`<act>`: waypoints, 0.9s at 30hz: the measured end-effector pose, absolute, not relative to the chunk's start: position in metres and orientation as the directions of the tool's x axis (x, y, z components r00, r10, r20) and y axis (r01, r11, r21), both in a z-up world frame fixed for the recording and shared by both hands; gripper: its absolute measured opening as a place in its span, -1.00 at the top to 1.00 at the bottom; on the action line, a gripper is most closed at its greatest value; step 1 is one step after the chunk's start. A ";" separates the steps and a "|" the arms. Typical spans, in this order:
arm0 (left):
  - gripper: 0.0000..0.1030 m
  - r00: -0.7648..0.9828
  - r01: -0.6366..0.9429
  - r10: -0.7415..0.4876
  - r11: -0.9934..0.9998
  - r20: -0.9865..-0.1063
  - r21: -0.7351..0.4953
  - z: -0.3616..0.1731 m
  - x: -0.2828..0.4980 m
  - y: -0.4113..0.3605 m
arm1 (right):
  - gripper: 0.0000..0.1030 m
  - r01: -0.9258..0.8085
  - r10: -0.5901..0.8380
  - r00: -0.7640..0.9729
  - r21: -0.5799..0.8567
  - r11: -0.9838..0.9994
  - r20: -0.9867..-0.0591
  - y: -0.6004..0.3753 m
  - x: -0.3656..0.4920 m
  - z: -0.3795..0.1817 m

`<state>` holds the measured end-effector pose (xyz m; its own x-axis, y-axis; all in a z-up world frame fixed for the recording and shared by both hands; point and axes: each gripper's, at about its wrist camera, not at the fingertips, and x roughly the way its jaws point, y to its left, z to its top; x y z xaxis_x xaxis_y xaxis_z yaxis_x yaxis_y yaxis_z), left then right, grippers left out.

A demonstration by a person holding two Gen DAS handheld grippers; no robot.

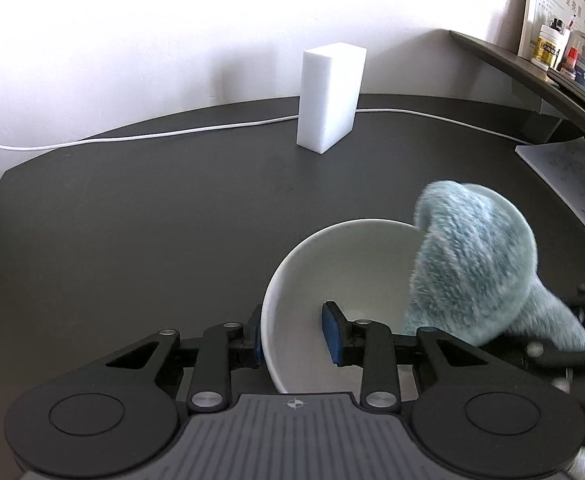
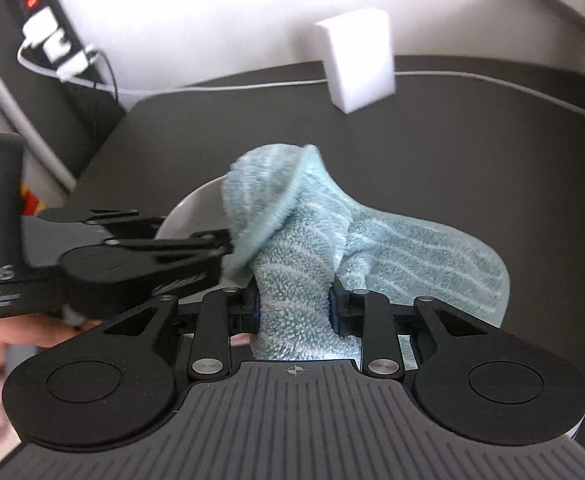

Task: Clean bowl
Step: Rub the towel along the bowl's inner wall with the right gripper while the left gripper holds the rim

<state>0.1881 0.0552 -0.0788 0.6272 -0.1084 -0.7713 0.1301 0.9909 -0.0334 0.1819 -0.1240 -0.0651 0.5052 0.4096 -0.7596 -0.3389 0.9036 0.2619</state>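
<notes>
A white bowl (image 1: 340,264) stands tilted on the dark table (image 1: 132,240), its opening turned up and to the right. My left gripper (image 1: 294,336) is shut on its near rim, one pad outside the wall and one inside. A fluffy light-blue cloth (image 1: 476,264) bulges over the bowl's right rim and into it. My right gripper (image 2: 294,308) is shut on the bunched cloth (image 2: 412,252), which hides most of the bowl (image 2: 188,208) in the right wrist view. The left gripper (image 2: 222,244) reaches in from the left there, blurred.
A white foam block (image 1: 330,96) stands upright at the back of the table, with a white cable (image 1: 132,136) running behind it. A shelf with small bottles (image 1: 548,48) and a sheet of paper (image 1: 572,184) are at the right. A power strip (image 2: 48,32) sits far left.
</notes>
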 end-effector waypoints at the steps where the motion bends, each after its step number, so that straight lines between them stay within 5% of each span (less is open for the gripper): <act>1: 0.37 0.628 0.131 -0.107 0.991 -0.771 -0.030 -0.078 0.187 0.055 | 0.30 -0.339 0.400 0.519 0.247 0.908 -0.756 -0.119 0.179 -0.068; 8: 0.24 0.628 0.110 -0.077 0.994 -0.774 -0.010 -0.073 0.183 0.060 | 0.39 -0.449 0.388 0.545 0.132 0.884 -0.743 -0.101 0.192 -0.080; 12: 0.20 0.625 0.137 -0.086 0.991 -0.776 0.001 -0.069 0.185 0.064 | 0.50 -0.611 0.305 0.595 -0.172 0.773 -0.744 -0.085 0.198 -0.072; 17: 0.15 0.631 0.187 -0.082 0.981 -0.772 0.048 -0.071 0.192 0.060 | 0.51 -0.776 0.286 0.613 -0.492 0.395 -0.737 -0.058 0.203 -0.079; 21: 0.40 0.607 0.258 -0.137 0.966 -0.783 0.030 -0.075 0.196 0.057 | 0.50 -0.847 0.338 0.531 -0.477 0.234 -0.777 -0.049 0.215 -0.073; 27: 0.47 0.602 0.272 -0.148 0.962 -0.785 0.027 -0.077 0.190 0.055 | 0.49 -0.858 0.371 0.504 -0.401 0.322 -0.780 -0.034 0.244 -0.072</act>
<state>0.1898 0.0554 -0.0772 0.6018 -0.1479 -0.7849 0.2718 0.9620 0.0272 0.2442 -0.0341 -0.0716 0.5037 0.3713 -0.7800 -0.8578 0.3219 -0.4008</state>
